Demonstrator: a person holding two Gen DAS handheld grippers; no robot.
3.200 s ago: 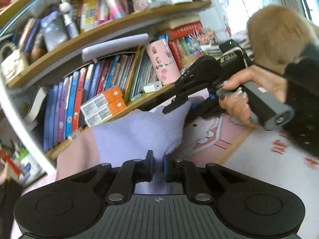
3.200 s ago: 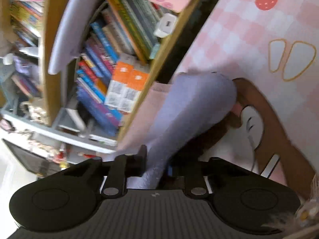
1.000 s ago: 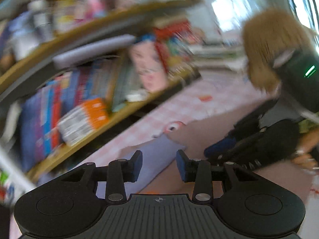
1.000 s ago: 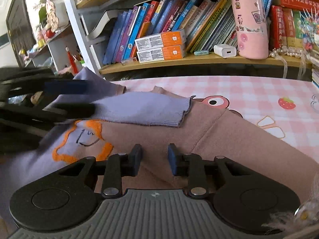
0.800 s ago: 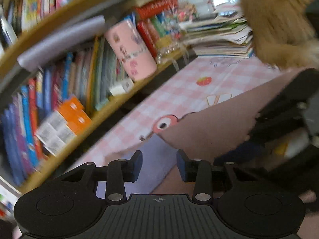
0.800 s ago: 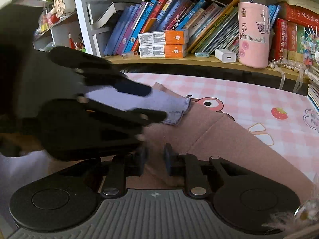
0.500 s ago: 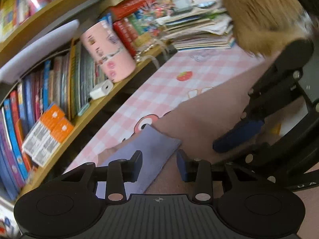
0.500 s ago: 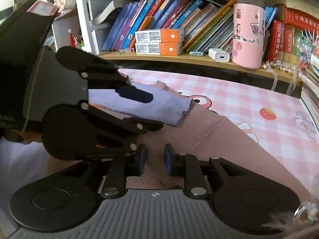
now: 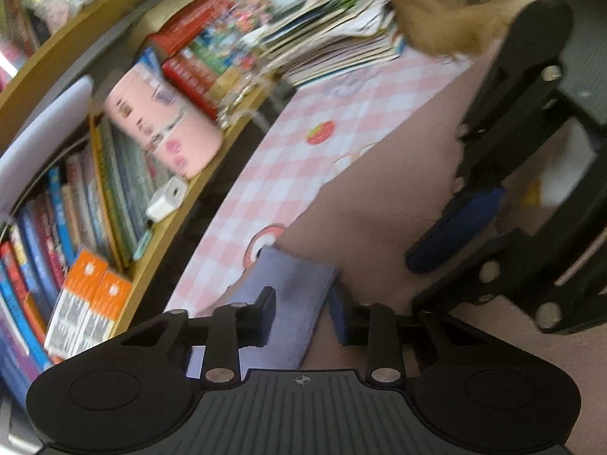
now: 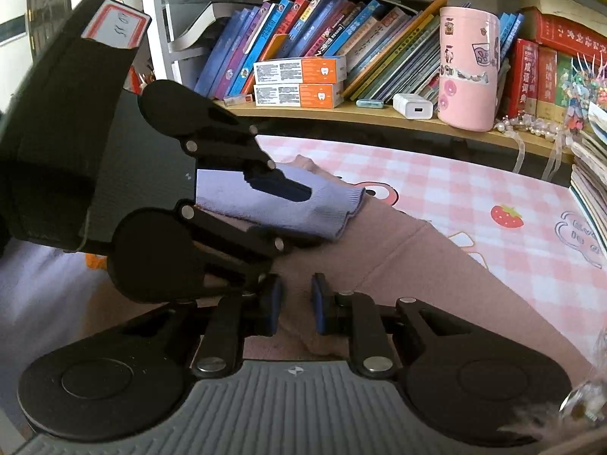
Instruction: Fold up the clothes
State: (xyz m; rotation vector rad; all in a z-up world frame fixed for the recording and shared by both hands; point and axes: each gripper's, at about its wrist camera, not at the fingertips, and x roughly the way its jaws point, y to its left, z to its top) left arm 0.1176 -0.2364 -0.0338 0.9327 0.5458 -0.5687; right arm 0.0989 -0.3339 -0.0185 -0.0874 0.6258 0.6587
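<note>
Lavender sleeve [image 10: 288, 204] folded across the dusty-pink sweater [image 10: 398, 265] on the pink-checked desk [image 10: 455, 189], long axis left to right, ribbed cuff pointing right toward the strawberry print [image 10: 506, 216]. Left claw [image 9: 301, 309] spread wide over the cuff, gripping nothing; right claw [image 10: 296, 305] slightly parted astride a pink ridge, contact unclear. Sweater's left part hidden behind the left claw; bookshelf [image 10: 379, 115] and pink tumbler [image 10: 468, 68] behind.

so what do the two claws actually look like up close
Both are matte black plastic. The right claw has a ribbed grey base, round side discs, silver pivot screws and blue finger pads. The left claw is built the same; seen from the right wrist camera, its body carries a red-bordered white label with handwritten marks. No cables show.
</note>
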